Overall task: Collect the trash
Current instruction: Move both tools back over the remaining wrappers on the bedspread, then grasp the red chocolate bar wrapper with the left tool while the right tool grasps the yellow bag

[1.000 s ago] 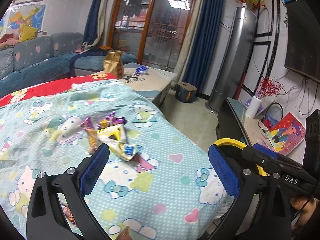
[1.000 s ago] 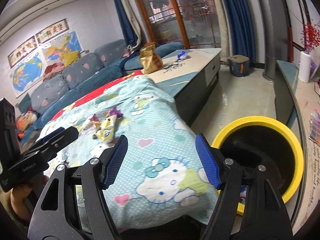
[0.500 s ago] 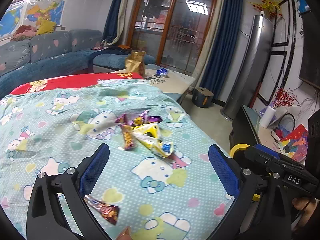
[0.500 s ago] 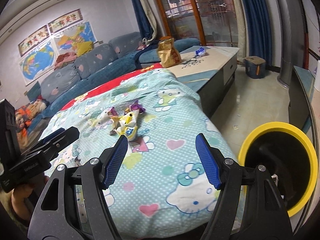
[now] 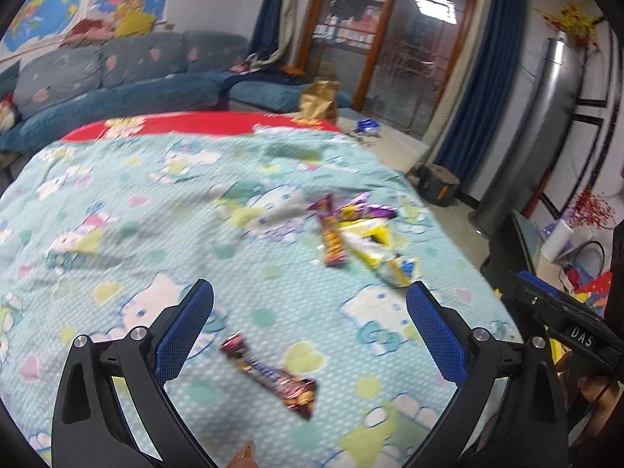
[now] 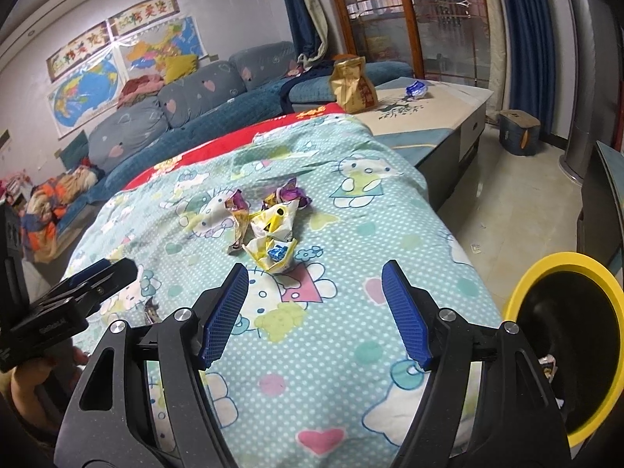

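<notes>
Both the left hand-held gripper point(image 5: 310, 312) and the right hand-held gripper point(image 6: 315, 304) hang released over the bed point(image 6: 351, 234) — a candy wrapper point(image 5: 269, 376) between the left fingers, a wrapper pile point(image 6: 269, 226) beyond; the yellow bin point(image 6: 561, 335) stands beside the bed.

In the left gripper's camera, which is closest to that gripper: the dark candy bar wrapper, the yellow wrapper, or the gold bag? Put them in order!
From the left gripper:
1. The dark candy bar wrapper, lying on the blanket between the fingers.
2. The yellow wrapper, farther up the blanket, to the right, in the pile.
3. The gold bag, standing beyond the blanket's far end.
</notes>
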Motion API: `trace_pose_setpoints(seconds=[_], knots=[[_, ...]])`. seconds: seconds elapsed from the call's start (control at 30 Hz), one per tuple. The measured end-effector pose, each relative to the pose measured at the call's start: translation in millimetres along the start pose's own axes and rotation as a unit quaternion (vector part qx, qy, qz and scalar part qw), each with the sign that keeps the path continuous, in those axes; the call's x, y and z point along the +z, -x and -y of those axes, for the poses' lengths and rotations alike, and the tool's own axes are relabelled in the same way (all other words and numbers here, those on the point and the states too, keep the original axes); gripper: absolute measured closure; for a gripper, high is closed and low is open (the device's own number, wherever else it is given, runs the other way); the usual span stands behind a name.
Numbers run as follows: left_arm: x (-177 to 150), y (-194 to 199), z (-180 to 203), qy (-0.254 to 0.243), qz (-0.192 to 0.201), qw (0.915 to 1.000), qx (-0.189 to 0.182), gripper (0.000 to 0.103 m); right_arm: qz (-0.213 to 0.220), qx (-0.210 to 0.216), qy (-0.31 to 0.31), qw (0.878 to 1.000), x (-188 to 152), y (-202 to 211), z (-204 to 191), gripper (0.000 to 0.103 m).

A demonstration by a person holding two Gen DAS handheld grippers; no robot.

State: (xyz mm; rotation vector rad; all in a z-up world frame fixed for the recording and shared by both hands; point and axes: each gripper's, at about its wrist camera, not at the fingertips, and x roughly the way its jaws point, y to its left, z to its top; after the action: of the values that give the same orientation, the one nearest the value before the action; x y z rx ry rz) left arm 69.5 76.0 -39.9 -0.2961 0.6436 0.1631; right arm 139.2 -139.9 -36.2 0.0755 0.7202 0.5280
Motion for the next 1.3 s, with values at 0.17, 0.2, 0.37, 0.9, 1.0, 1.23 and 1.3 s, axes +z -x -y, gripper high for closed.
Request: trace_pose_setpoints(seconds=[0.17,0.2,0.37,0.9,1.0,1.23,1.3], knots=[[-13.2,-2.9,-20.1,0.027,-0.028,0.9992,0.008,0.007,-0.014,0.007,0.001,1.0,2.2,-17.2,-5.6,0.04],[-17.0,-4.3,-24.3,0.034,-0.037,0.9987,0.008,0.007,-0.016,0.007,0.001,1.0,2.3,-19.9,-6.3,0.04],[-28.8,-13.8,-35.7,0.057,-0.064,0.9963,0.001,0.008,-0.034,0.013,0.005,0.999,4.2,-38.4,-10.7,0.04],[-45.5,-34.2,-39.8,0.069,-0.098,0.9928,-0.012,0.065,-0.084,0.02,0.031,0.996,11.9,-101.5,-37.6,0.04],[-45.5,-34.3,-40.5,0.07,-0.098,0.9926,-0.017,0.067,-0.091,0.014,0.037,0.995,12.5,-112.3,-40.6,0.041],[-44.3,-35.7,-39.7,0.067,-0.097,0.9928,-0.025,0.078,-0.108,0.022,0.015,0.994,7.2,-123.4,-33.3,0.076],[-43.0,-36.6,-39.2,0.066,-0.097,0.9927,-0.027,0.079,-0.095,0.026,0.009,0.995,5.2,-116.8,-30.3,0.077]])
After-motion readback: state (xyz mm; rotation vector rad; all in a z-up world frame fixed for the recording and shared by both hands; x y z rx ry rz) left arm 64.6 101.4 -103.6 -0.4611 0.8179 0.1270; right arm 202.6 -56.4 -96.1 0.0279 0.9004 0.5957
